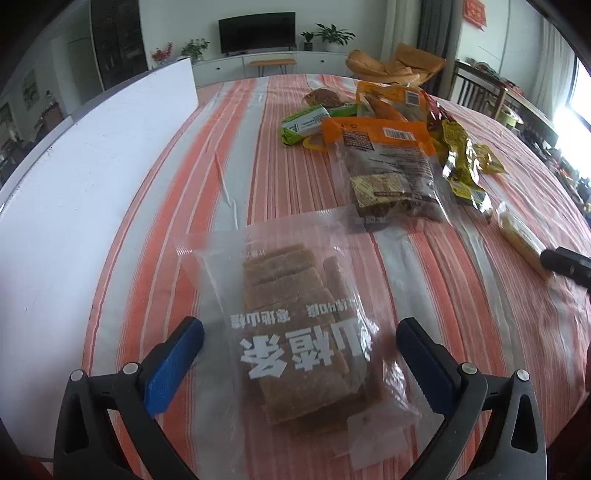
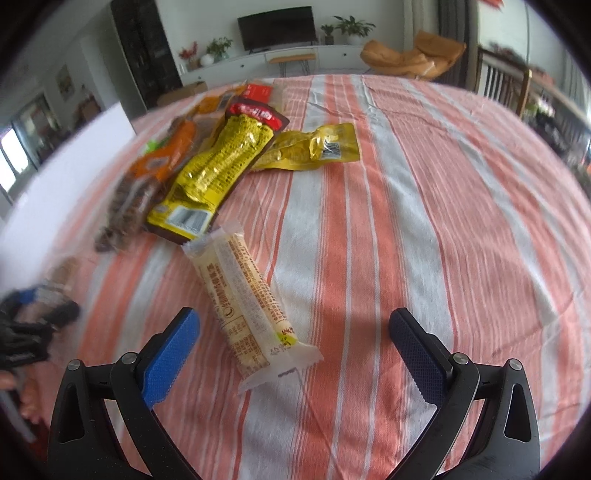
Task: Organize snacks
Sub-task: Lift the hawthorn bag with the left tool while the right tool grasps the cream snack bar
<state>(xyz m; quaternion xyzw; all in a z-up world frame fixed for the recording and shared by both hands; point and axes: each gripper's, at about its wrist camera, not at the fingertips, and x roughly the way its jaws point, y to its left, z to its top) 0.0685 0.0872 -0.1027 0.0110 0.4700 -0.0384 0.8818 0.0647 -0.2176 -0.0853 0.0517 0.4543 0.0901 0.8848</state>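
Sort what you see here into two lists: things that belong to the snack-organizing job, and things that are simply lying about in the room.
Belongs to the job:
- clear bag of brown slices
- long white snack stick
- yellow packet
- orange-topped bag
- green packet
- left gripper, open
- right gripper, open

Just lying about:
- television
- potted plants
- orange chair
- striped tablecloth

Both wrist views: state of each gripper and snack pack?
left gripper: open, straddling the clear bag
clear bag of brown snack bars: sealed, flat on the cloth
right gripper: open, over the stick
cream snack stick: wrapped, lying flat
long yellow pack: sealed, crinkled
orange-topped bag: flat, barcode side up
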